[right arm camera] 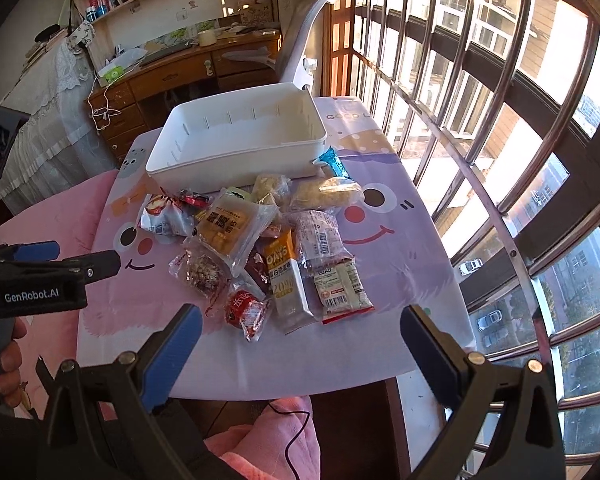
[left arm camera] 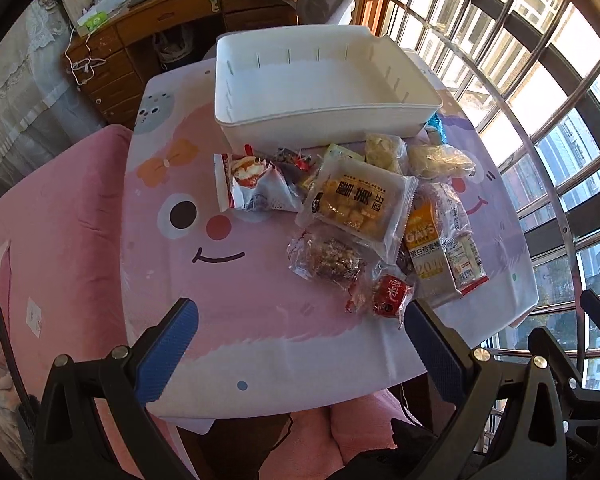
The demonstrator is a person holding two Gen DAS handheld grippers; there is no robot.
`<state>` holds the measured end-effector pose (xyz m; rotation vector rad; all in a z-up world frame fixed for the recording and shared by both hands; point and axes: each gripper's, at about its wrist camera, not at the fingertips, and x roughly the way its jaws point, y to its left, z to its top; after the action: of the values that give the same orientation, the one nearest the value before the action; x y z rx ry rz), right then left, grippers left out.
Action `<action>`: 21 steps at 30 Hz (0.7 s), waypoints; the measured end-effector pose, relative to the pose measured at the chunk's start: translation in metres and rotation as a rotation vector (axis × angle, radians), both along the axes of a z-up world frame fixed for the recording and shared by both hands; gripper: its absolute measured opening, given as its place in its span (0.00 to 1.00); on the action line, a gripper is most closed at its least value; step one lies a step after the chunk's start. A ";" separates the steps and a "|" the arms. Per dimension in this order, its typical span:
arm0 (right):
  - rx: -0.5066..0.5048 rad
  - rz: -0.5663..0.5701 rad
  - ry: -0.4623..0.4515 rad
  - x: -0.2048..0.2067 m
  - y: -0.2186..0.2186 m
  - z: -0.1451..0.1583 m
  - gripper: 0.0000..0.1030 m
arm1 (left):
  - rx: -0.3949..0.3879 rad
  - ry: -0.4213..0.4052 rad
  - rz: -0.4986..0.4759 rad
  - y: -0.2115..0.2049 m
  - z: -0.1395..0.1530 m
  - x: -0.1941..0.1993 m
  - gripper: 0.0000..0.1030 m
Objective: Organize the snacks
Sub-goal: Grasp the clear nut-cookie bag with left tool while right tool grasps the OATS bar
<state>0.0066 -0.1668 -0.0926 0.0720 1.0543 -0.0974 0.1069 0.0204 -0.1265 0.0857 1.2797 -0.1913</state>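
Bright sun through window [right arm camera: 500, 128] at right — glare, fisheye-bent edges, sharp focus

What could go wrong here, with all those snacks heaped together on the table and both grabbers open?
The snacks overlap in one heap, so the right gripper might pinch two wrappers at once or drag a neighbour along. The packets nearest the table edge, such as the white barcode packet, could slide off if nudged. The small red candy lies close to the left gripper and looks crinkly and slippery, so it may squirt out of a grip.
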 end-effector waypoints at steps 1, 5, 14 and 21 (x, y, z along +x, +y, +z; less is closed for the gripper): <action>0.001 0.011 0.014 0.007 -0.001 -0.006 0.94 | -0.005 0.022 0.010 -0.001 -0.008 0.005 0.99; 0.027 0.038 0.093 0.030 -0.006 -0.035 0.89 | -0.004 0.103 0.046 -0.008 -0.041 0.027 0.99; 0.070 0.117 0.254 0.066 -0.009 -0.094 0.73 | -0.049 0.257 0.158 -0.018 -0.110 0.053 0.99; 0.092 0.145 0.361 0.081 -0.009 -0.129 0.60 | -0.063 0.328 0.202 -0.030 -0.149 0.066 0.95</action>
<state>0.0877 -0.1758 -0.2218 0.0624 1.4209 0.0731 0.1729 -0.0100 -0.2760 -0.1342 1.5975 -0.0723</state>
